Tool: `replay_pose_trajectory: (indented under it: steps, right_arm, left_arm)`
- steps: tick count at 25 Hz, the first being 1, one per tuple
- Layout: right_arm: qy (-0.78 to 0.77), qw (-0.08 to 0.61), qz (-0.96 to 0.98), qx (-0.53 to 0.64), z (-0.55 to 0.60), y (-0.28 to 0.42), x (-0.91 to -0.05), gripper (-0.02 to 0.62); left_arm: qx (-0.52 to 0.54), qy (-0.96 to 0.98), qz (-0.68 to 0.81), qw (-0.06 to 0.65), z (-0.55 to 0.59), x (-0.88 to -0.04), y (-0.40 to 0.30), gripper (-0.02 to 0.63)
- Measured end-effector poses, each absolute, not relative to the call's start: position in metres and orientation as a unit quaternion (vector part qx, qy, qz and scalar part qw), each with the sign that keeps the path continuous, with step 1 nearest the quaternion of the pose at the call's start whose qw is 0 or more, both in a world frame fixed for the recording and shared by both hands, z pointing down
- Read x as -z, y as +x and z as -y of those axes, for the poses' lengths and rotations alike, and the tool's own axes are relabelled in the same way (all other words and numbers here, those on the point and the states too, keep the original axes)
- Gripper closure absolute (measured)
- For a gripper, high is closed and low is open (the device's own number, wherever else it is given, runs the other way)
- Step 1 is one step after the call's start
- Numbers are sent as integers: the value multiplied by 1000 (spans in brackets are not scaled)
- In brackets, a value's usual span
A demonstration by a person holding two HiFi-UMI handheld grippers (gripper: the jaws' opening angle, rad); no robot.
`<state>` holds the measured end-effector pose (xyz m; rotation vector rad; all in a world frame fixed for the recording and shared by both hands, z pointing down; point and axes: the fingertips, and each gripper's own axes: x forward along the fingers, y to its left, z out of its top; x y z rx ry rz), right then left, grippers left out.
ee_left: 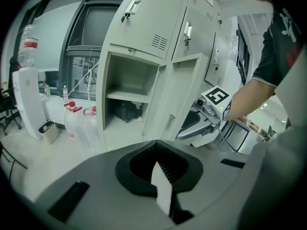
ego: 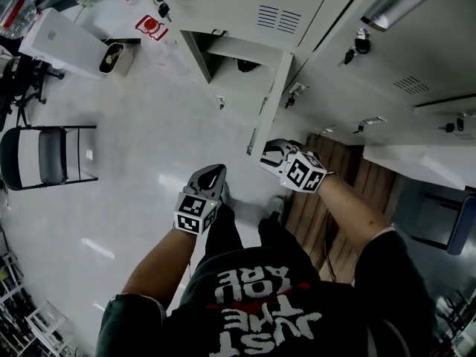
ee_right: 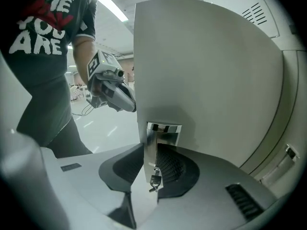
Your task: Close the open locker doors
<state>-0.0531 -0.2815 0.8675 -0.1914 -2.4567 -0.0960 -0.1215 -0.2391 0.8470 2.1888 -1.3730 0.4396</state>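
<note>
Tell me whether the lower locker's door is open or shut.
Open: the locker door stands swung out, baring the compartment and its shelf.

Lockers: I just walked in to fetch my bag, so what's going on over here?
A person stands at the bank of lockers with a gripper in each hand. One lower door hangs open. The right gripper has its jaws on either side of that door's handle at the free edge, apparently gripping it, with a key dangling below. The left gripper is shut and empty, held apart from the door. The door is not yet closed.
</note>
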Motion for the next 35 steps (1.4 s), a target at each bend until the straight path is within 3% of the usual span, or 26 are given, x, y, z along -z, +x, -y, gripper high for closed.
replay_pose_trajectory:
  steps: [16, 35]
  right_arm:
    - [-54, 319, 945, 47, 312, -150, -866, 541]
    - [140, 293, 946, -2, 386, -232, -869, 552]
  left_arm:
    - [-153, 797, 519, 268, 250, -854, -196, 603]
    - [-131, 795, 528, 268, 267, -865, -275, 603]
